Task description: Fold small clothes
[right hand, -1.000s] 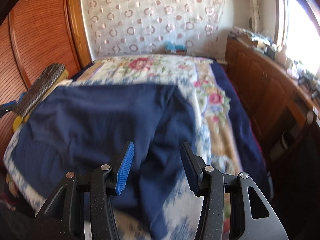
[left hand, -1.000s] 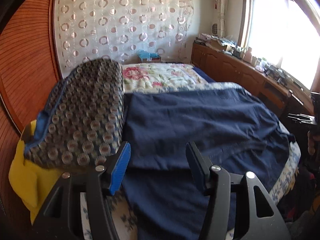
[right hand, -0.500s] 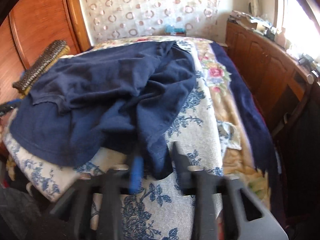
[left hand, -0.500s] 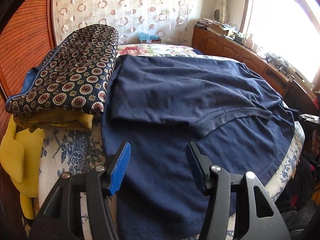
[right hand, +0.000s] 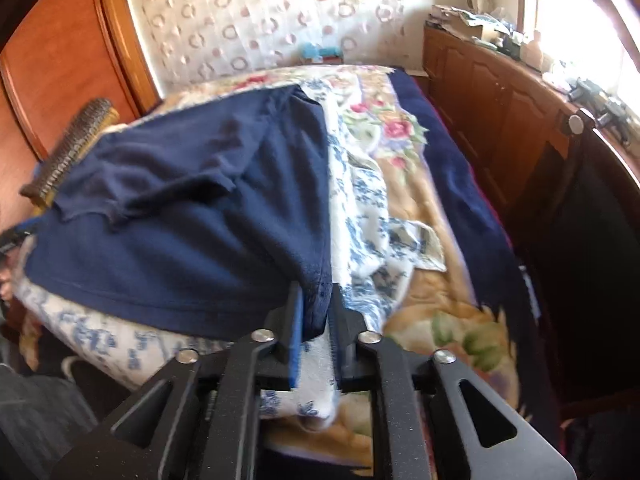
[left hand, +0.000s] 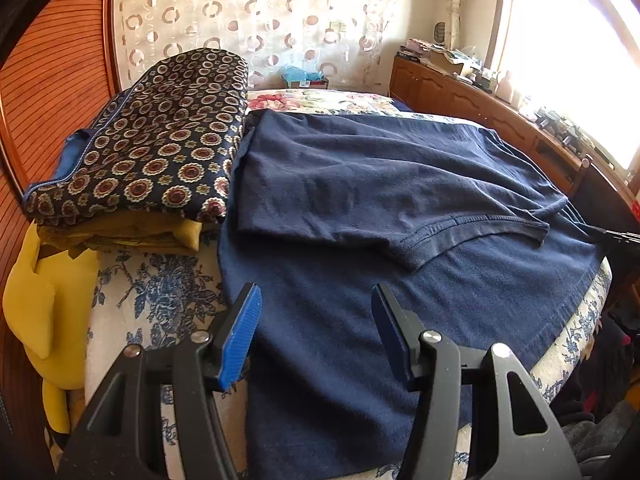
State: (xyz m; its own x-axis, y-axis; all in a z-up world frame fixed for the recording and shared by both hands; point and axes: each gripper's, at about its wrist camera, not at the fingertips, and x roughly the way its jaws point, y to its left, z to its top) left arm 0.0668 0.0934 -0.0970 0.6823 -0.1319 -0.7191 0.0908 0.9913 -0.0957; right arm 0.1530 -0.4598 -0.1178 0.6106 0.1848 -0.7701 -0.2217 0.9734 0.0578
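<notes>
A navy blue T-shirt [left hand: 380,200] lies spread on the bed, with one part folded over the rest so a ribbed hem edge [left hand: 472,228] runs across it. My left gripper [left hand: 316,324] is open and empty, hovering over the shirt's near left part. In the right wrist view the same shirt [right hand: 192,216] drapes over the bed corner. My right gripper [right hand: 314,304] is shut on the shirt's near right corner.
A stack of folded clothes [left hand: 152,140], patterned navy on top and yellow below, sits on the left of the bed. A floral bedspread [right hand: 400,184] covers the bed. A wooden cabinet [right hand: 500,92] runs along the right wall under the window.
The right gripper closed on the shirt's corner after being open a second ago. The left gripper has risen and tilted down, staying open over the shirt.
</notes>
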